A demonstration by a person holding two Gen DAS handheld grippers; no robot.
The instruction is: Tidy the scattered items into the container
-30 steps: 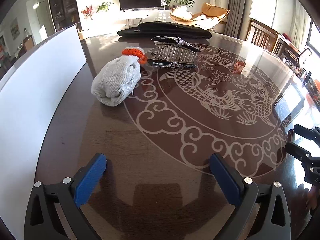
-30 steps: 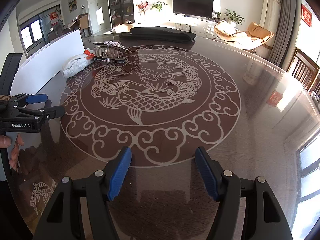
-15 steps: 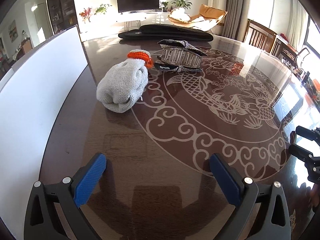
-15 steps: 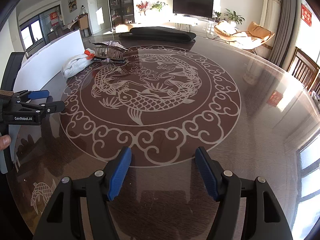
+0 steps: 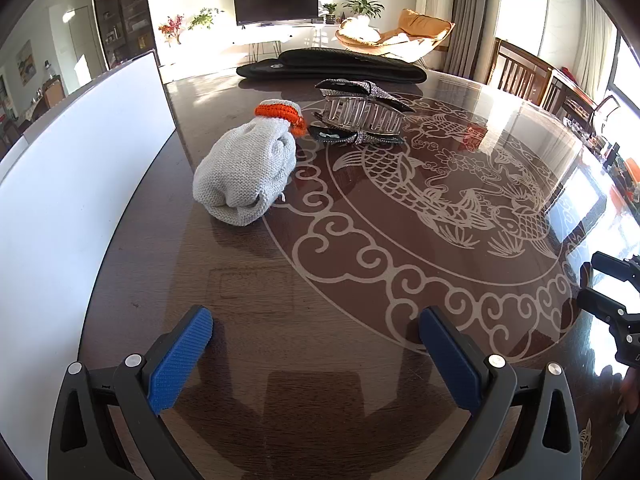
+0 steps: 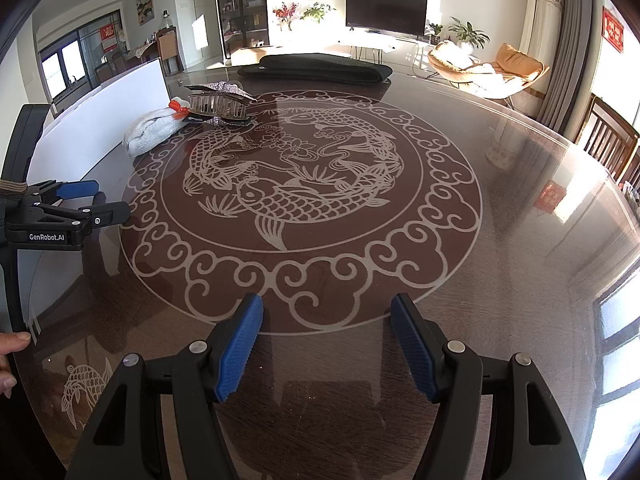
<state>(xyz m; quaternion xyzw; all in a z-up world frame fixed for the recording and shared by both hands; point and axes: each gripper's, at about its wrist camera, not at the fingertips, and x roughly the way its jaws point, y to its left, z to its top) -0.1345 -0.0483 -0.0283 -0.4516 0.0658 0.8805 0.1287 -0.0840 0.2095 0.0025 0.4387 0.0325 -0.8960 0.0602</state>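
Lying ahead of left hand-held gripper (image 5: 316,344) (agape): sock (image 5: 246,170).

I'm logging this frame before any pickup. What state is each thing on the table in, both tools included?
Left tool: open, empty, low over the table.
Right tool: open, empty, low over the table.
Grey knitted glove: bunched up, lying on the table, untouched.
Rhinestone hair claw clip: lying beside the glove's orange cuff, untouched.
White container: at the table's left edge; inside not visible.
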